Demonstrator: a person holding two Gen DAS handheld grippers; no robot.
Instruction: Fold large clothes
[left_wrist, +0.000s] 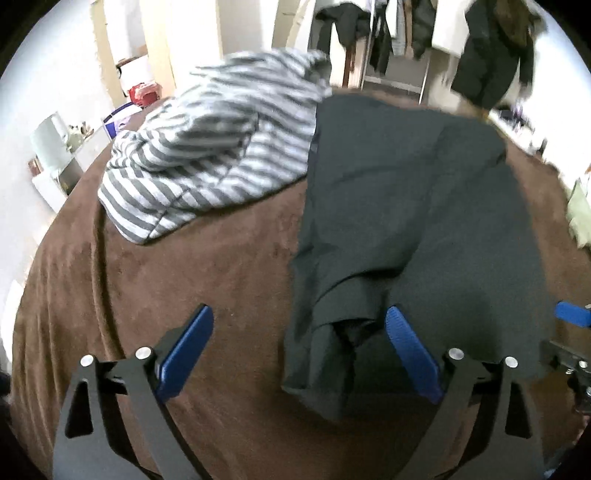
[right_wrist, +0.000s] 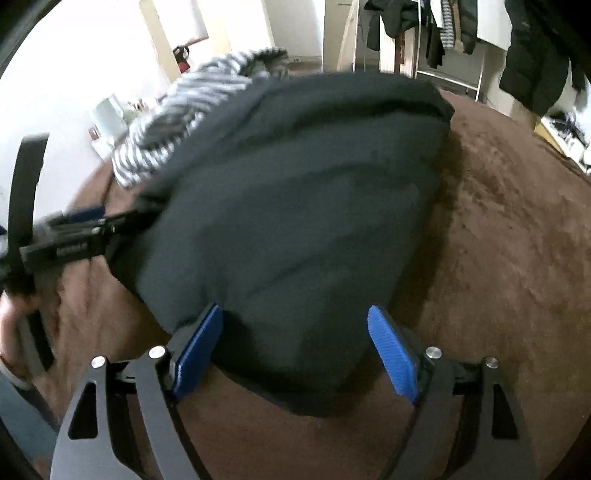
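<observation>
Left claw (left_wrist: 299, 349): wide, holds nothing; garment edge between its fingers.
Right claw (right_wrist: 295, 345): wide, straddles garment's near edge.
Garment (right_wrist: 295, 206): dark, folded on brown bed (right_wrist: 517, 240).
Striped top (left_wrist: 218, 147): beside it, touching.

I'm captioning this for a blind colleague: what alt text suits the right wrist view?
A dark garment lies bunched on a brown cover, its near edge between the open right tool. A striped garment lies behind, left.
</observation>
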